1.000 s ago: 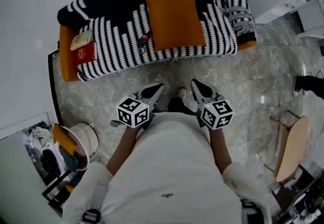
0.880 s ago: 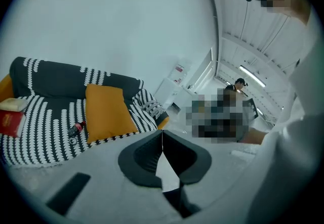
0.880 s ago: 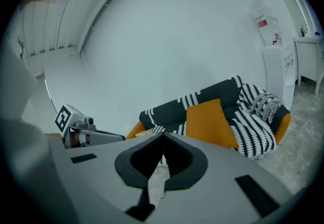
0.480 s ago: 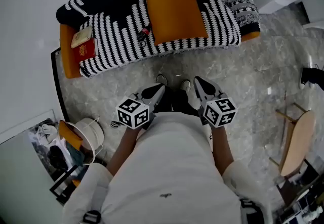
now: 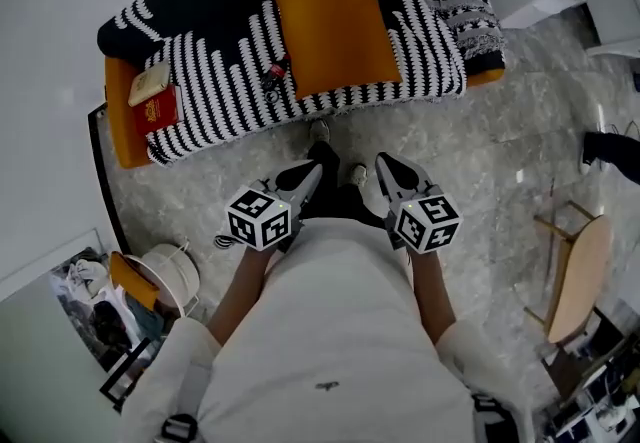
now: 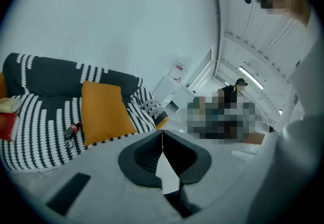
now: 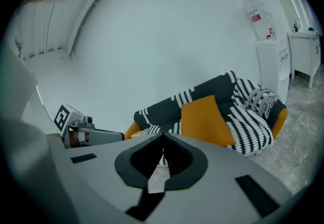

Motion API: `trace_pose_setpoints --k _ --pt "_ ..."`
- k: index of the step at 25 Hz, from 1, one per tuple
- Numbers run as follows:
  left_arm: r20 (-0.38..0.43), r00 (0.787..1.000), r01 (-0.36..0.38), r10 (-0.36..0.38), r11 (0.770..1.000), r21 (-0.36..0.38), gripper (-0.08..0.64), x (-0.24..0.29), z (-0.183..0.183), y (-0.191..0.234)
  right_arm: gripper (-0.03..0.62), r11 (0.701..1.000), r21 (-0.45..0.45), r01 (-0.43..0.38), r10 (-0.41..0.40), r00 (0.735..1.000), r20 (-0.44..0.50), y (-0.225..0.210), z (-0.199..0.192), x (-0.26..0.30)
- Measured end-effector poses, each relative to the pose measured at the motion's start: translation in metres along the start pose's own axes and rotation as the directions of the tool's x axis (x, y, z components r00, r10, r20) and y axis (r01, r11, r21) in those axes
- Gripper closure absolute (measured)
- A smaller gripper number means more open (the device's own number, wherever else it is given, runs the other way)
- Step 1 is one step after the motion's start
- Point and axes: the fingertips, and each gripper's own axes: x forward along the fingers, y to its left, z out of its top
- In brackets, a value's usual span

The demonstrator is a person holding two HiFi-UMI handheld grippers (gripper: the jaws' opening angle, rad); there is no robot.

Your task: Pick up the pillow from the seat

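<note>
Plainly, both pairs of tongs are empty and pressed together: the left tongs (image 5: 313, 171) and right tongs (image 5: 386, 165) hover side by side over the marble floor (image 5: 480, 161), well short of the sofa (image 5: 118, 121), and each gripper view shows its own jaws meeting at a thin seam with nothing between them. The orange pillow (image 5: 335, 26) lies flat on the middle of the seat, on top of a black-and-white striped blanket (image 5: 220, 61) that hides almost all of the sofa, leaving only the orange left end and a sliver at the right. Just left of the pillow lies a small bottle (image 5: 275, 71), too small to read. A pale book (image 5: 150, 83) and a red book (image 5: 160, 114) sit at the left end, their print illegible. The person's torso blocks the floor beneath the tongs, and only part of the shoes (image 5: 357, 174) shows. A wooden chair (image 5: 575, 281) is cut off at the right edge.
</note>
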Motion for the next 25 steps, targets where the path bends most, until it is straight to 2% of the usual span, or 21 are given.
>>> trace_pose_setpoints --k 12,25 --pt "0.023 0.996 0.087 -0.089 0.995 0.057 0.548 0.028 0.093 0.051 0.584 0.997 -0.037 0.060 -0.058 0.997 0.051 -0.005 0.084 0.057" --pt "0.017 0.985 0.168 -0.170 0.983 0.070 0.548 0.046 0.149 0.108 0.584 0.991 -0.053 0.126 -0.123 0.991 0.061 -0.007 0.130 0.114"
